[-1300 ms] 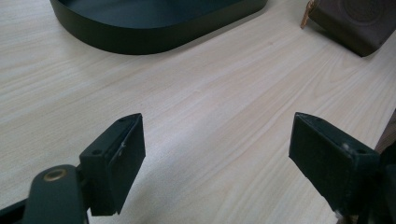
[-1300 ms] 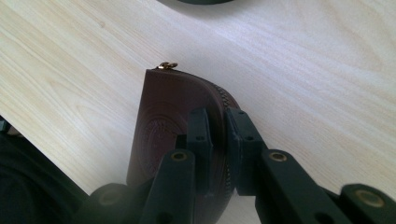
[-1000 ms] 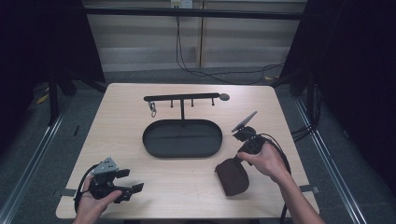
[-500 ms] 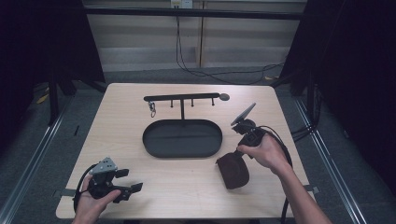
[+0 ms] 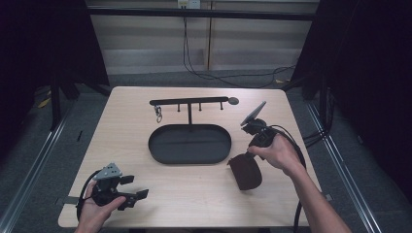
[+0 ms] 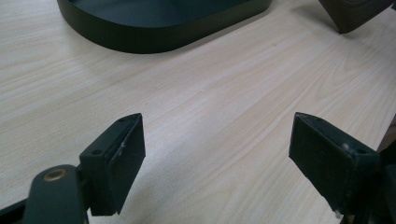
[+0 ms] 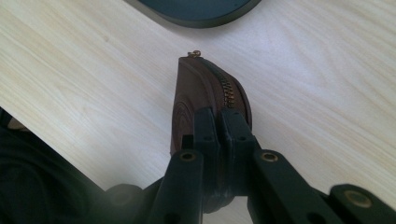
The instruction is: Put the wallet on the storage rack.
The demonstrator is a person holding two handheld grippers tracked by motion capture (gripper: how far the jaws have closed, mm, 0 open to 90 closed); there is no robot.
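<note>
Currently a brown zip pouch [image 5: 246, 171] is pinched by the right tool [image 7: 219, 122], jaws closed tight on the zipper edge, as seen in the right gripper view. In the high view the pouch sits lower right of centre, just right of the black oval tray [image 5: 189, 143]; whether it rests on the worktop [image 5: 131, 121] or is slightly lifted cannot be told. The left tool [image 5: 127, 193] is held at lower left of the frame, jaws wide apart, nothing between them. Step judged: pouch gripped, transport toward the tray or the hook rack [image 5: 189, 102] above it. Next move calls for a lift clear of the tray rim while the pinch is kept firm.
</note>
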